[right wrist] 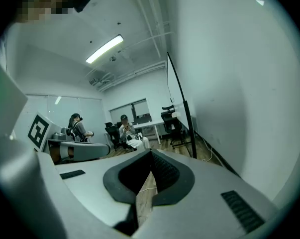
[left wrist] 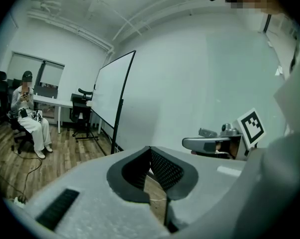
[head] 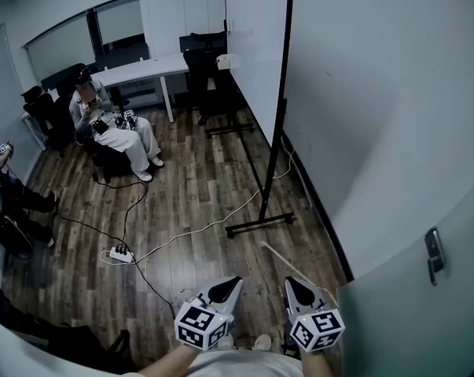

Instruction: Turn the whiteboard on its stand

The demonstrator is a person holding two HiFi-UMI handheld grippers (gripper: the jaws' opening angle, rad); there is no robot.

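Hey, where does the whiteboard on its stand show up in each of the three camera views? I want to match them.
Head view: whiteboard at upper centre, seen nearly edge-on, with its black post running down to the floor.
Left gripper view: left of centre, white face showing.
Right gripper view: right of centre, a thin dark edge beside the wall.
Shared landmark: seated person, left of the board in every view.

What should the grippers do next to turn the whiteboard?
Probably step forward and reach the right gripper toward the black side post of the whiteboard, opening its jaws. It and the left gripper are shut, empty and low by the body, well short of the board.
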